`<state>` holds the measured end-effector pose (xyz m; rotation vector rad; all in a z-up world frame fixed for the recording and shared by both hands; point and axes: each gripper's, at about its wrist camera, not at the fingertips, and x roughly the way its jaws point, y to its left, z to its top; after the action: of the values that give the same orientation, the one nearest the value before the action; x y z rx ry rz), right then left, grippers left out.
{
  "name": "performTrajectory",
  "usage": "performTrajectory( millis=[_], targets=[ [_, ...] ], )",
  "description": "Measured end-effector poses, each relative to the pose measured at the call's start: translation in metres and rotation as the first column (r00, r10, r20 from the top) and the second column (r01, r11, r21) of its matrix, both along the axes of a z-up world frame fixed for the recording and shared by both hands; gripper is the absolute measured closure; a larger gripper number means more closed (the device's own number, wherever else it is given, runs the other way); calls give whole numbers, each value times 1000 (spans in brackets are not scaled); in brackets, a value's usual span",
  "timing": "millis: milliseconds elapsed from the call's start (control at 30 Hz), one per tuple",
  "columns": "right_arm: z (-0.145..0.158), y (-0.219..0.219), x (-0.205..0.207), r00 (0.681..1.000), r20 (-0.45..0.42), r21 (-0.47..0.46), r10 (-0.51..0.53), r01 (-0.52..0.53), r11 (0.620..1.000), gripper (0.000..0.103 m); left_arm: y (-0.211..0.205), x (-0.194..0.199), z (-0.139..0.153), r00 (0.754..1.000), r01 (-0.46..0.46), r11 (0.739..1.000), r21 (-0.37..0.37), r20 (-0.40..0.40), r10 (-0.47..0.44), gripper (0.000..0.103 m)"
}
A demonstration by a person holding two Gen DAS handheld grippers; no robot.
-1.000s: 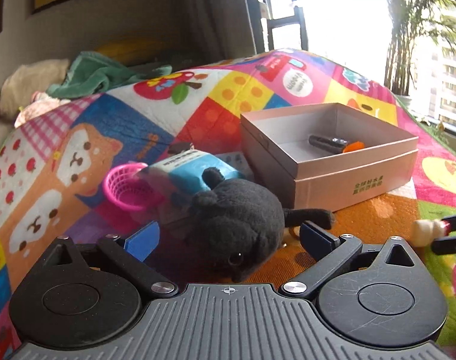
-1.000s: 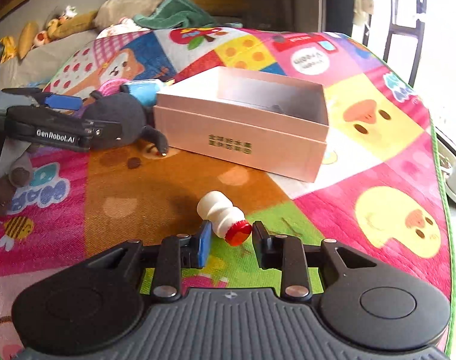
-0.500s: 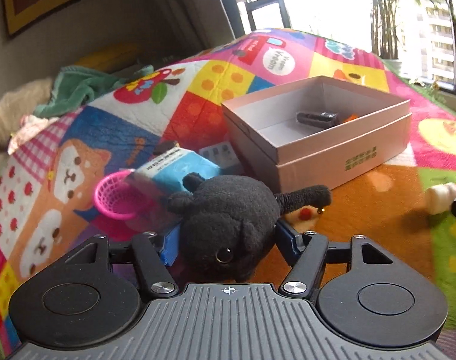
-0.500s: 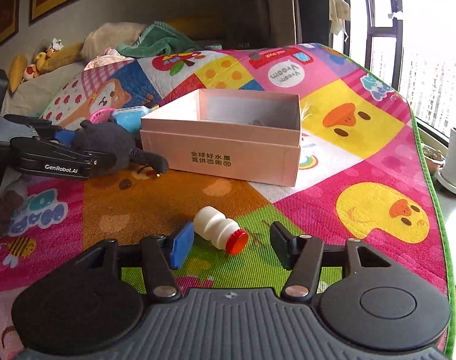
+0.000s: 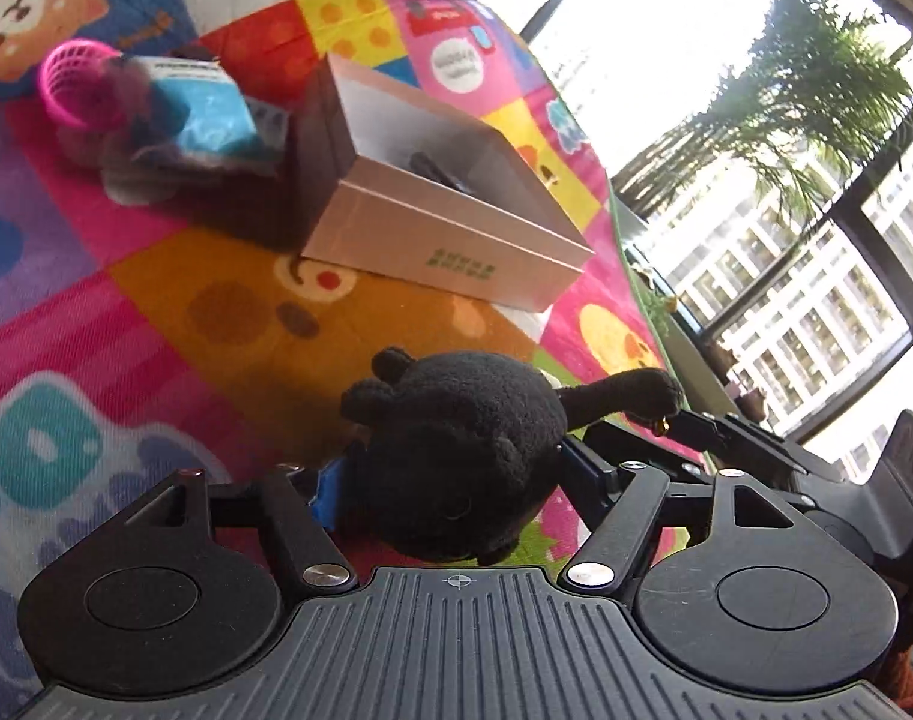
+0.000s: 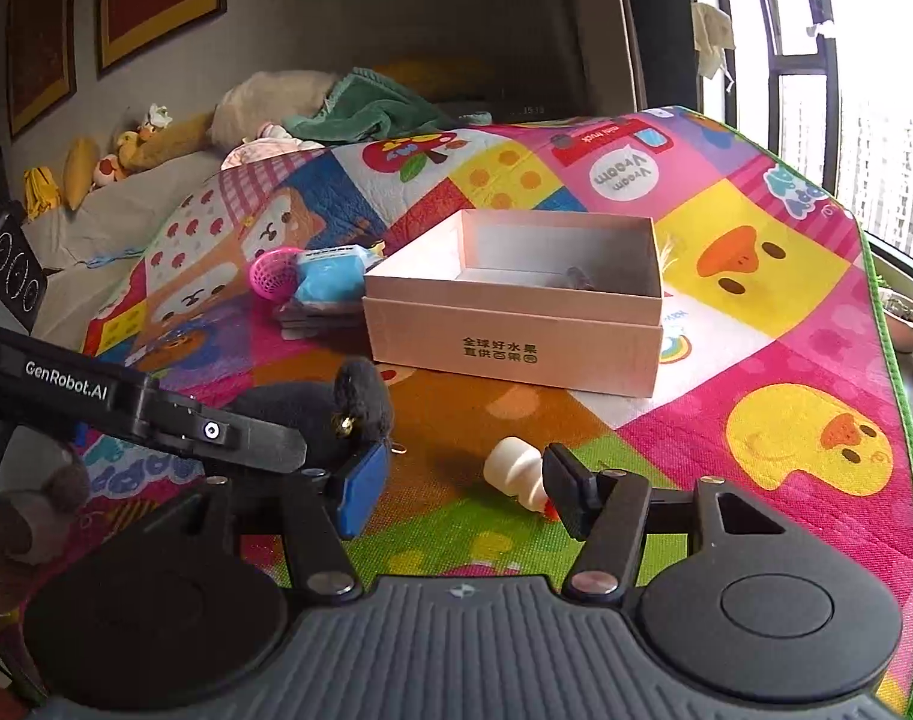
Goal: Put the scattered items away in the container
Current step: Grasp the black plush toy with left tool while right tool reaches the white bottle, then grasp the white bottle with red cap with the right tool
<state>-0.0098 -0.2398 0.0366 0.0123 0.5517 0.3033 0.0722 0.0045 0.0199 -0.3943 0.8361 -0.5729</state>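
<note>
Plush is what we have in the left gripper (image 5: 450, 480): a black soft toy (image 5: 456, 450), low in the middle of the left wrist view, clamped between the blue pads with its body bulging out past them and one limb sticking toward the right. We judge it light and squashy, so the hold around its round body is sound, and it should not slip, though it may sag or swing from a grip this near one end. The pink cardboard box (image 5: 456, 222) sits in the upper middle of that view, open, with a dark object already inside; the toy hangs well short of it.

In the right wrist view the right gripper (image 6: 462, 489) stands spread wide and holds nothing. The small white bottle with a red cap (image 6: 513, 471) lies on its side on the play mat (image 6: 756, 360), just beside the right-hand finger, which hides its cap. We take it for light, stiff, smooth plastic, likely to roll, so we would close across its ribbed waist. A pink mini basket (image 6: 270, 277) and a blue packet (image 6: 330, 276) wait left of the box.
</note>
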Motion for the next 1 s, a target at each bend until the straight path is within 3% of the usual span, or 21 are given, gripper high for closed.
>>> performTrajectory(
  millis=[133,267,400,533,733,833,1000],
  targets=[
    [-2,12,5,1000,-2,-11,31,-31,999,42,19,0,11,995,-75,995,72,76,69,10],
    [-8,22,10,999,-16,-24,46,-46,999,40,32,-3,17,983,-139,974,178,145,113,5],
    [-15,25,10,1000,-11,-61,19,-20,998,38,29,-13,22,966,-152,953,261,242,87,3],
    [-21,18,10,999,-15,-86,-47,46,995,32,7,-27,18,947,-107,944,313,321,1,1],
    [-29,0,15,989,-42,-93,-140,136,986,32,-25,-41,-3,939,-59,924,378,334,-77,0],
    [-32,-7,19,980,-21,-147,-200,194,970,32,-29,-42,-15,947,-75,912,403,315,-61,0],
    [-34,-22,24,960,-11,-160,-281,275,948,32,-18,-37,-18,959,-117,923,367,283,9,0]
  ],
)
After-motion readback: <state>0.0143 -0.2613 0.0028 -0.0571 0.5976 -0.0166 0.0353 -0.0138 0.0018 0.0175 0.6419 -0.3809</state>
